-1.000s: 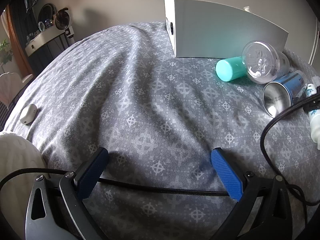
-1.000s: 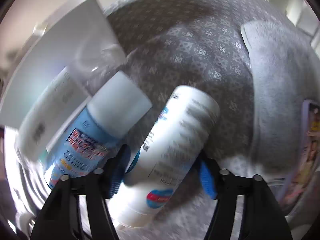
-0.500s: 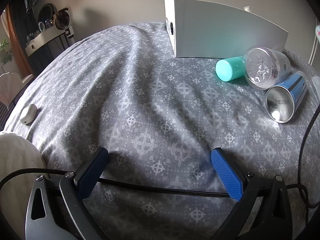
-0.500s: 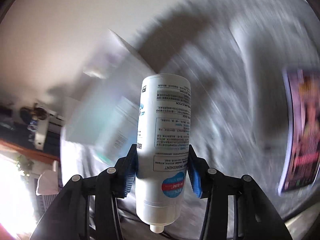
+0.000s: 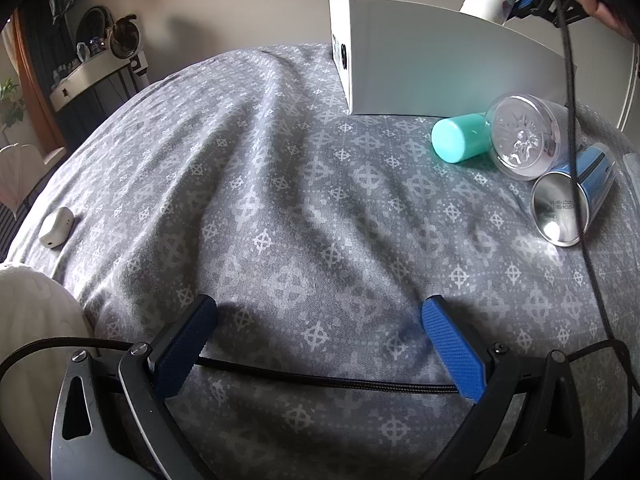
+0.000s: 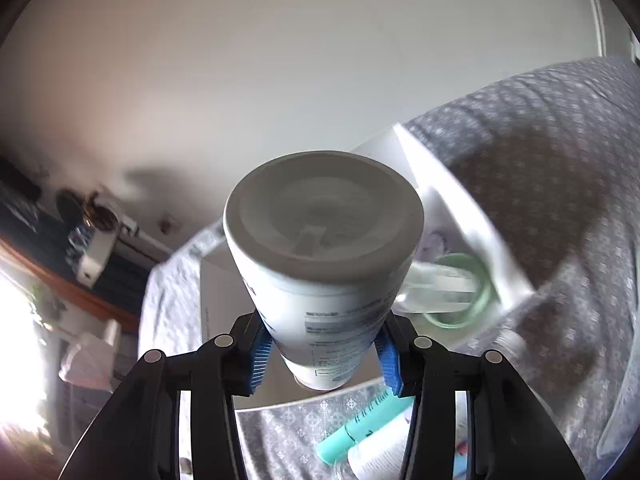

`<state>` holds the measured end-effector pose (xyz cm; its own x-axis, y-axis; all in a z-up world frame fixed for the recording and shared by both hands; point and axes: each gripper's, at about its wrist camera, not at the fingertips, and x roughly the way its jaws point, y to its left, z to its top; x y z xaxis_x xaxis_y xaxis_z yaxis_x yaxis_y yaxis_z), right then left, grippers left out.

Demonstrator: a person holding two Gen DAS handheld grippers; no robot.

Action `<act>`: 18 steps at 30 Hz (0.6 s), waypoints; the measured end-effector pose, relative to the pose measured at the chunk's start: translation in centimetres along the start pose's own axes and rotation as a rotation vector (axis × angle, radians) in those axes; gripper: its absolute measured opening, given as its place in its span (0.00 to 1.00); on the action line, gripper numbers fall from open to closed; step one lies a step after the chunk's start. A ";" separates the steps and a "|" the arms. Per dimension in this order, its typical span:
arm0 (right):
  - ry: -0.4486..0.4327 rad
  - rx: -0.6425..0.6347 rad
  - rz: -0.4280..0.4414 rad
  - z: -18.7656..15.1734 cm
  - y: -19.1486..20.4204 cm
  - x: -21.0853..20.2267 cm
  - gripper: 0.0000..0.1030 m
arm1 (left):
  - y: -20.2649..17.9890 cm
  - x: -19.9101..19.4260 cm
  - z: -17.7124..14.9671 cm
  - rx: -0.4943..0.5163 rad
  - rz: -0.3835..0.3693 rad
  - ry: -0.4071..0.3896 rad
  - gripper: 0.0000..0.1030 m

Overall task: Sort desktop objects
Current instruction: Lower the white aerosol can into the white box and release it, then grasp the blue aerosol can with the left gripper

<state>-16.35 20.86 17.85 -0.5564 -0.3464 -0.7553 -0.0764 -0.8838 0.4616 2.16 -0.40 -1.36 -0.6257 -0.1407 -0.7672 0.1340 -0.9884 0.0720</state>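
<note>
The right tongs (image 6: 320,354), clamped on the white cylindrical plastic bottle (image 6: 324,264), have lifted it off the bed above the open white box (image 5: 436,68), apparently for dropping in, while the left tongs (image 5: 320,344) gape wide, empty.

White bottle (image 6: 324,264): printed label, held aloft above white box (image 5: 432,72), base toward camera. Teal tube (image 5: 460,142), clear jar (image 5: 528,136), blue can (image 5: 572,194): lying on sides, clustered beside box on grey cloth.

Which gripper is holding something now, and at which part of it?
The right gripper holds the white bottle by its lower body, near the cap end. The left gripper is open and holds nothing.
</note>
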 end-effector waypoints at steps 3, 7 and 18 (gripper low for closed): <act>0.075 -0.018 -0.036 -2.2 0.7 2.6 0.42 | 0.0 0.0 0.0 -0.001 -0.001 0.000 1.00; 0.032 -0.098 -0.066 -5.0 1.6 1.5 0.57 | 0.0 0.0 0.0 -0.001 0.000 -0.001 1.00; -0.090 -0.232 -0.307 -16.3 -5.1 -10.0 1.00 | -0.1 0.0 0.0 -0.001 -0.002 0.000 1.00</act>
<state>3.15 23.74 15.46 -0.6077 -0.0353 -0.7934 -0.0671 -0.9932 0.0956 2.17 -0.35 -1.34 -0.6260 -0.1383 -0.7675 0.1335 -0.9886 0.0693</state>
